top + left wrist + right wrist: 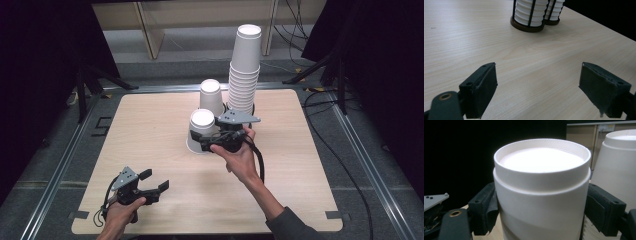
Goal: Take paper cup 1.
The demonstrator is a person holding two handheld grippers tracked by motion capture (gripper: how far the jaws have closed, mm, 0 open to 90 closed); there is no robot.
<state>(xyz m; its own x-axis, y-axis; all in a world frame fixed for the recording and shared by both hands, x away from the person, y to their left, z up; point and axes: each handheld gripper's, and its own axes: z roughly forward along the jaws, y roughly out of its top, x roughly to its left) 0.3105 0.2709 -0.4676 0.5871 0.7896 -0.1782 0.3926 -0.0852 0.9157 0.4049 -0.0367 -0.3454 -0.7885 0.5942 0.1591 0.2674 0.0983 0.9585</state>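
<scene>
Right tool [207, 145]: clamped on the near upturned cup [202, 131], on the tabletop [150, 150].
Left tool [155, 182]: wide, idle.
Done: two cups out.
Left: tall stack [245, 70].

wooden table [150, 150] bears upturned cups [210, 95] and cup stack [245, 70]

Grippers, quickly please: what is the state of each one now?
Left gripper: open, holding nothing.
Right gripper: jaws around the upside-down paper cup, apparently shut on it.
</scene>
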